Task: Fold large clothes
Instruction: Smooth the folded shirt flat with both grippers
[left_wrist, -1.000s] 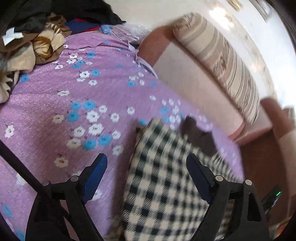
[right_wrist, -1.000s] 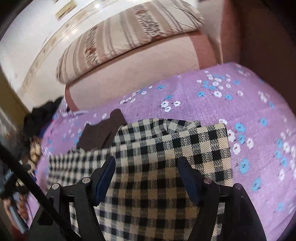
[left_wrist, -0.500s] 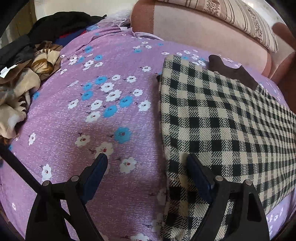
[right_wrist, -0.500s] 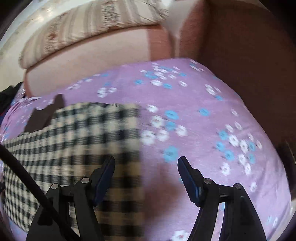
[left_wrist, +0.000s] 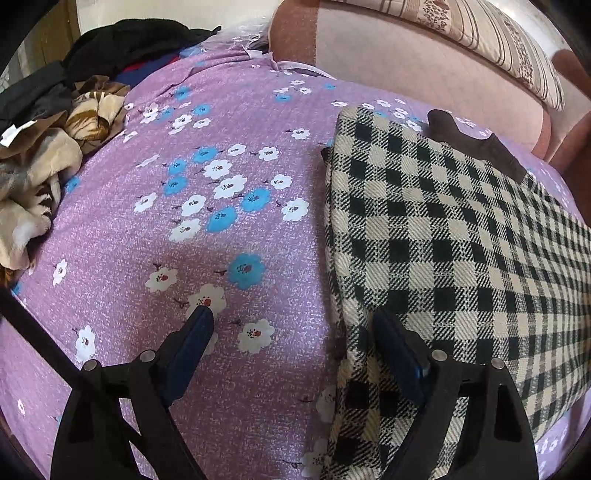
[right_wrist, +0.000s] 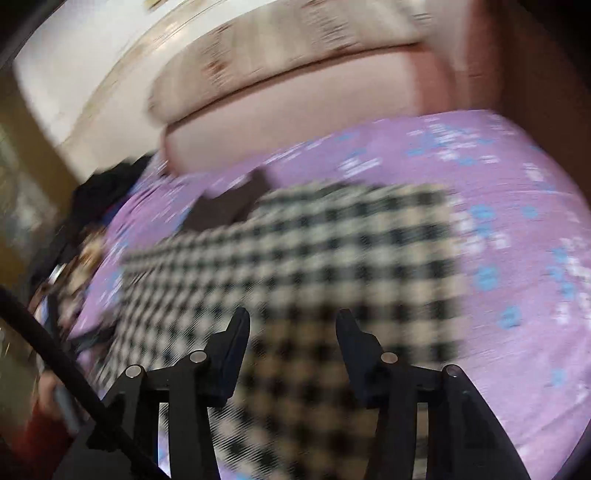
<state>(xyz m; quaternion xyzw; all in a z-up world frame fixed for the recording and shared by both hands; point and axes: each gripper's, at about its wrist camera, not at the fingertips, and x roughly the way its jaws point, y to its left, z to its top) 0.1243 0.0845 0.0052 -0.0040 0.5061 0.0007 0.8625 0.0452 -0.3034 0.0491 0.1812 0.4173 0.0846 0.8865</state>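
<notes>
- the checked garment (left_wrist: 454, 251) lies flat and already folded into a block on the purple flowered bedcover (left_wrist: 207, 236), with a dark brown piece (left_wrist: 476, 140) showing at its far edge near the sofa back (left_wrist: 406, 62).
- risk one: the left gripper (left_wrist: 291, 321) straddles the garment's left border, one finger over the bare cover and the other over the checks. if it closes here it could pinch cover and cloth together, or catch only the top layer, so that the fold peels apart when lifted.
- risk two: the right wrist view is smeared with motion, so the right gripper (right_wrist: 291, 317) seems to be travelling while it narrows. a grab made on the move may land off the edge (or drag the stack askew).
- risk three: two uneven grips would probably pull the block crooked, and the next fold would come out slanted.
- left jaws: spread wide, nothing pinched. whether the finger over the checks actually rests on them, i cannot tell.
- right jaws: about half apart and closing, above the middle of the checked cloth. no fabric is visibly caught between them, though the blur leaves contact uncertain.
- a heap of other clothes (left_wrist: 44, 155) sits well apart at the cover's left end.
</notes>
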